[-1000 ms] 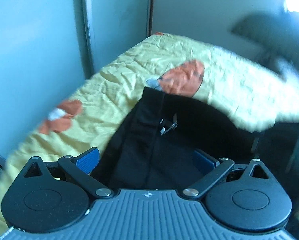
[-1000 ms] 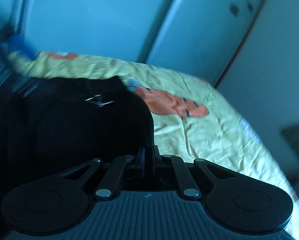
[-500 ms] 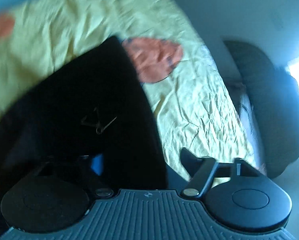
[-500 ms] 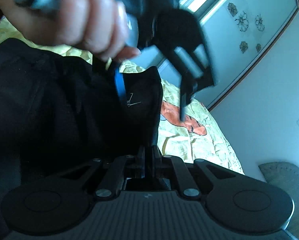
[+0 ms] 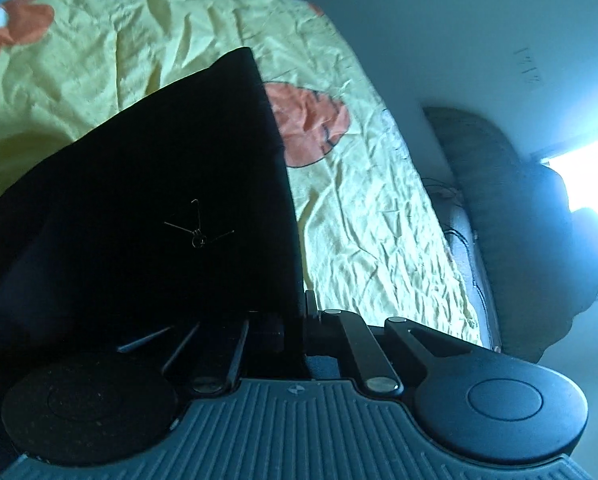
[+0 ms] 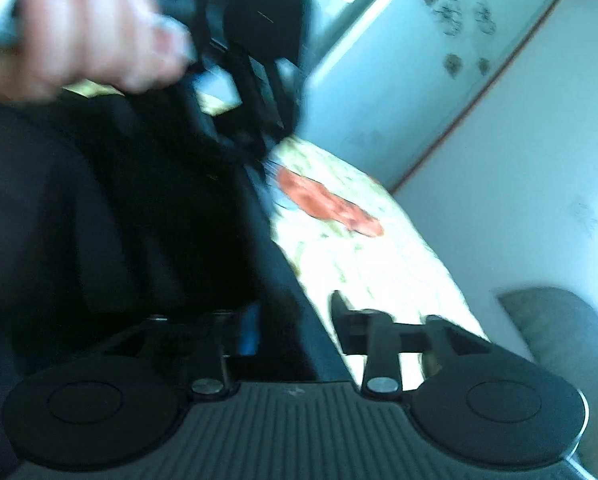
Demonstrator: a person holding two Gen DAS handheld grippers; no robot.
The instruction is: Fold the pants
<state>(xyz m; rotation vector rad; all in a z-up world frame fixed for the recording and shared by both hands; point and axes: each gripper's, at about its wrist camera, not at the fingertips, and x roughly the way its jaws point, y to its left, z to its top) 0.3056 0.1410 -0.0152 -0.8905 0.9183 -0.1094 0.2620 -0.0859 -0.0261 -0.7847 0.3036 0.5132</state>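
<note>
The black pants (image 5: 159, 200) hang lifted over the yellow bedsheet (image 5: 359, 220), with a small metal hook clasp (image 5: 198, 232) showing on the cloth. My left gripper (image 5: 299, 308) is shut on the right edge of the pants. In the right wrist view the pants (image 6: 119, 240) fill the left side. My right gripper (image 6: 295, 320) is open, its jaws apart around the pants' edge. The left gripper (image 6: 255, 148) and the hand holding it (image 6: 79, 32) appear above, blurred.
The bed has orange prints (image 5: 311, 120) on the sheet. A grey cushioned chair (image 5: 519, 220) stands past the bed's right edge, by a bright window (image 5: 587, 184). A wardrobe door with flower stickers (image 6: 455, 28) and a white wall (image 6: 539, 160) stand behind.
My left gripper closed on the pants' edge and lifted it. My right gripper, shut on the pants before, has opened. Both views swung toward the bed's right side.
</note>
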